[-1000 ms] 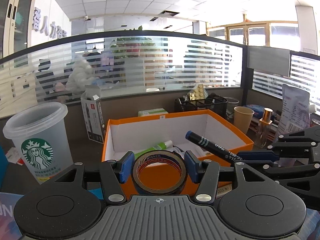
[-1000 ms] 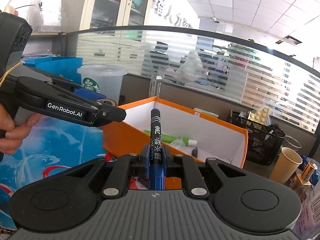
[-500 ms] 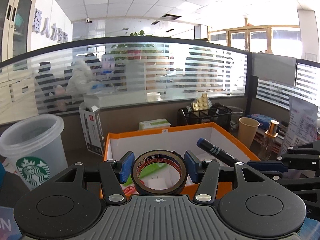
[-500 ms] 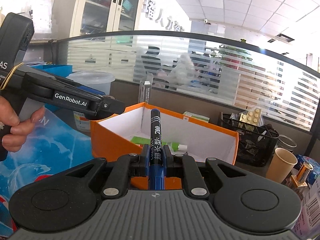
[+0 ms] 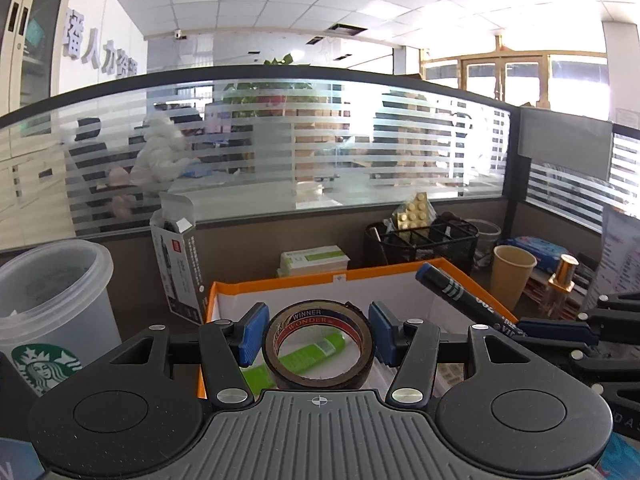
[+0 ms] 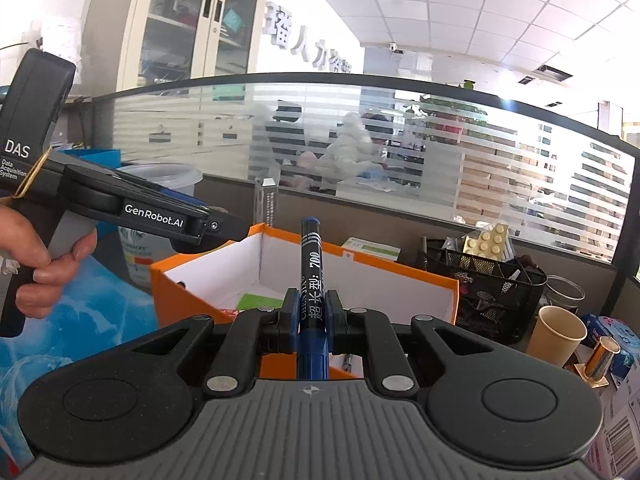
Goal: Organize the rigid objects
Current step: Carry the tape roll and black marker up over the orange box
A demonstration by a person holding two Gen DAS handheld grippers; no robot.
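Observation:
My left gripper [image 5: 318, 335] is shut on a roll of dark tape [image 5: 320, 376] with a red and blue label, held between the blue pads just above the near edge of an orange box [image 5: 344, 278] with a white inside. A green tube [image 5: 316, 353] lies in that box. My right gripper [image 6: 311, 315] is shut on a dark blue marker [image 6: 310, 264] that points forward over the same orange box [image 6: 400, 266]. In the left wrist view the marker [image 5: 460, 294] reaches in from the right. A hand [image 6: 32, 252] holds the left gripper's handle.
A clear plastic cup [image 5: 52, 312] with a green logo stands left of the box. A tall carton [image 5: 178, 264] and a flat white pack [image 5: 312, 260] stand behind it. A black mesh organiser [image 5: 424, 240], a paper cup [image 5: 510, 276] and a gold-capped bottle [image 5: 562, 280] crowd the right. Blue printed material [image 6: 92, 312] covers the desk.
Both grippers have moved forward and slightly up towards the orange box, so its inside now shows through the tape roll. Tape and marker stay gripped as before.

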